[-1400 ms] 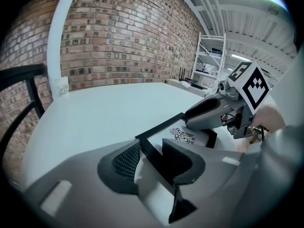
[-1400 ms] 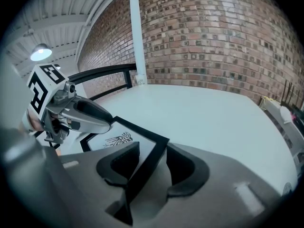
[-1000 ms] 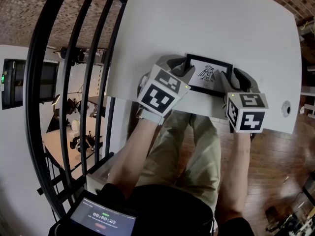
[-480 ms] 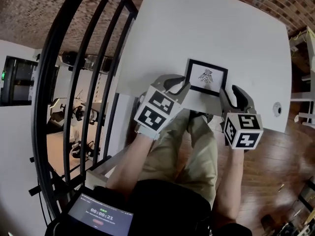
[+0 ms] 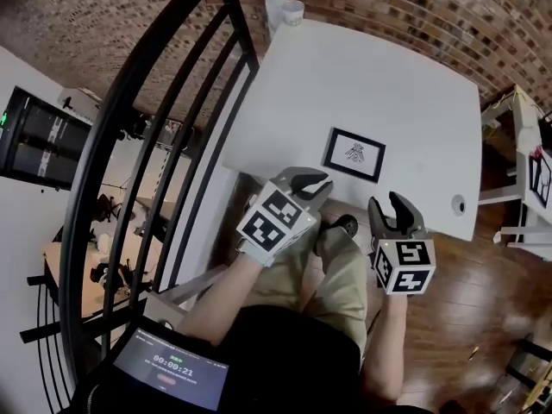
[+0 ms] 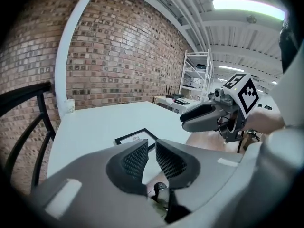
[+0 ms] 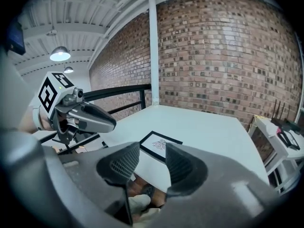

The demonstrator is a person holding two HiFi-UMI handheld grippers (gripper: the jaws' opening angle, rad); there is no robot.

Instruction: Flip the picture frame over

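Observation:
The black picture frame point(image 5: 354, 154) lies flat near the front edge of the white table point(image 5: 379, 76), with its bird drawing facing up. It also shows in the left gripper view point(image 6: 135, 137) and the right gripper view point(image 7: 160, 145). Both grippers hang over the person's lap, short of the table edge and apart from the frame. My left gripper point(image 5: 315, 182) is closing, its jaws a narrow gap apart with nothing between them point(image 6: 151, 144). My right gripper point(image 5: 385, 203) stands open and empty point(image 7: 152, 148).
A black railing point(image 5: 172, 145) runs along the table's left side. A white cup point(image 5: 293, 11) stands at the far table corner by a white pillar. A cable hole point(image 5: 458, 203) sits near the table's right front. Shelving point(image 5: 526, 145) stands at the right, and a tablet point(image 5: 172, 369) is at the bottom.
Both grippers have drawn back from the frame's sides toward the person and risen. The frame stays flat on the table. The left jaws have narrowed.

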